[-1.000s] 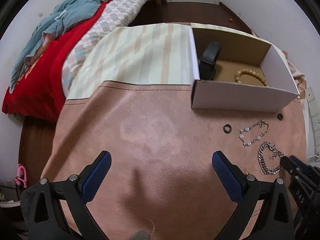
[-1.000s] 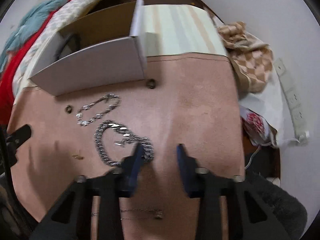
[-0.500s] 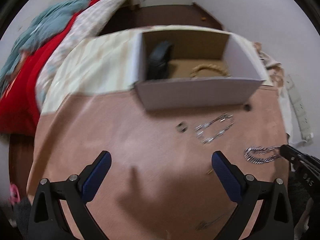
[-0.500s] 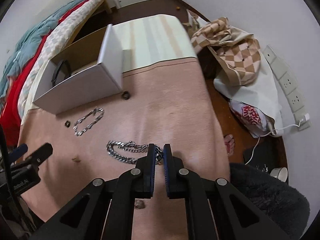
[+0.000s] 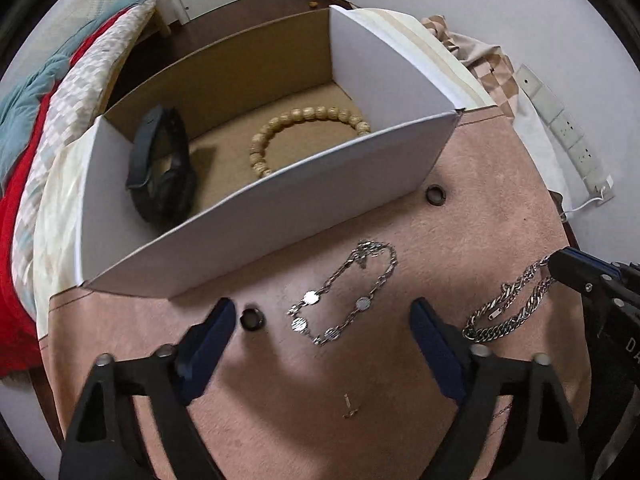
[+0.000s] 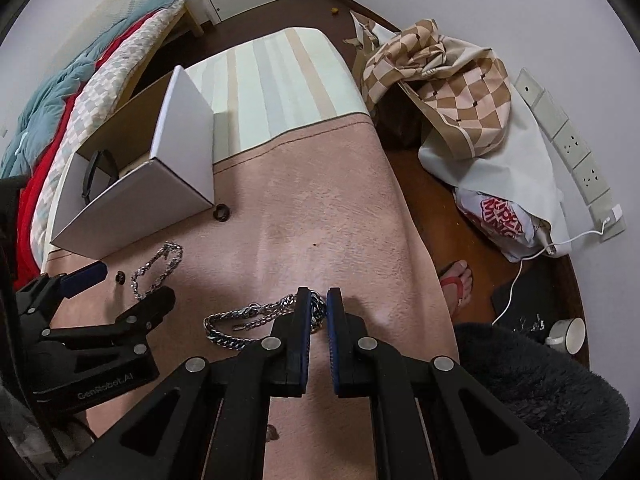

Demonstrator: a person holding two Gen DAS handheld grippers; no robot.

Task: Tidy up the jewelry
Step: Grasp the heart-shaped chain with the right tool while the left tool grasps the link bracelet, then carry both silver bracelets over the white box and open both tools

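My right gripper (image 6: pixel 319 300) is shut on a thick silver chain (image 6: pixel 240 322), which hangs stretched out to the left just above the pink mat; it also shows in the left wrist view (image 5: pixel 506 306). My left gripper (image 5: pixel 320 320) is open and empty, low over a thin silver bracelet (image 5: pixel 346 304) and a small black ring (image 5: pixel 252 319). A second black ring (image 5: pixel 435 195) lies by the white box (image 5: pixel 256 224), which holds a black band (image 5: pixel 160 164) and a wooden bead bracelet (image 5: pixel 304 132).
A small gold piece (image 5: pixel 349 406) lies on the pink mat (image 6: pixel 320 220). A checkered cloth bag (image 6: pixel 448 84), a power strip (image 6: pixel 568 148) and a foot in a sandal (image 6: pixel 458 284) are on the floor at the right. The bed (image 6: pixel 80 80) is at the left.
My right gripper closed on the thick chain and lifted one end, pulling it straight. My left gripper moved forward and right toward the thin bracelet and the box.
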